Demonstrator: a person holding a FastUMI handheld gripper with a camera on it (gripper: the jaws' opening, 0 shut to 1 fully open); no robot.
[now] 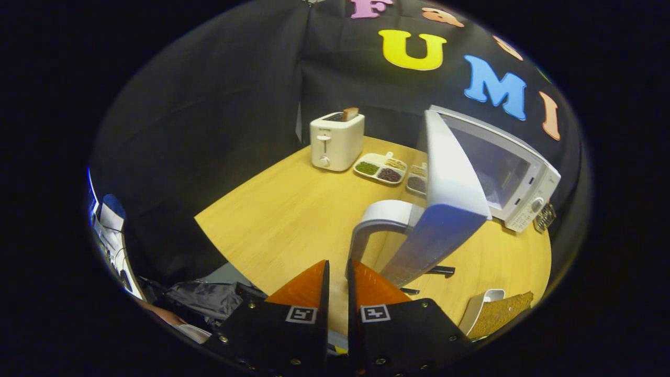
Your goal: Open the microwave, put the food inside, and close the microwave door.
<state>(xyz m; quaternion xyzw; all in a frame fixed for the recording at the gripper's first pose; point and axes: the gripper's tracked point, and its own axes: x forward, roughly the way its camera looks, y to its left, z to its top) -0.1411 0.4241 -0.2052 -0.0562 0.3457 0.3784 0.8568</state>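
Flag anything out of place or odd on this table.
Nothing is spilled or broken. The microwave door stands swung wide open, as the task needs. The gripper is nearly shut, empty, just short of the door handle. The food plate waits beside it.

White microwave (515, 173), white toaster (336, 140), yellowish wood-grain table (282, 220), brown food (500, 313).

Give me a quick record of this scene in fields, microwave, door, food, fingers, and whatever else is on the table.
microwave: on the wooden table, cavity open
door: swung wide open, its handle just ahead of the fingers
food: toast-like slice in a white dish, on the table beside the fingers
gripper: fingers nearly together, holding nothing
toaster: far side of table, a slice in its slot
divided tray: between toaster and microwave
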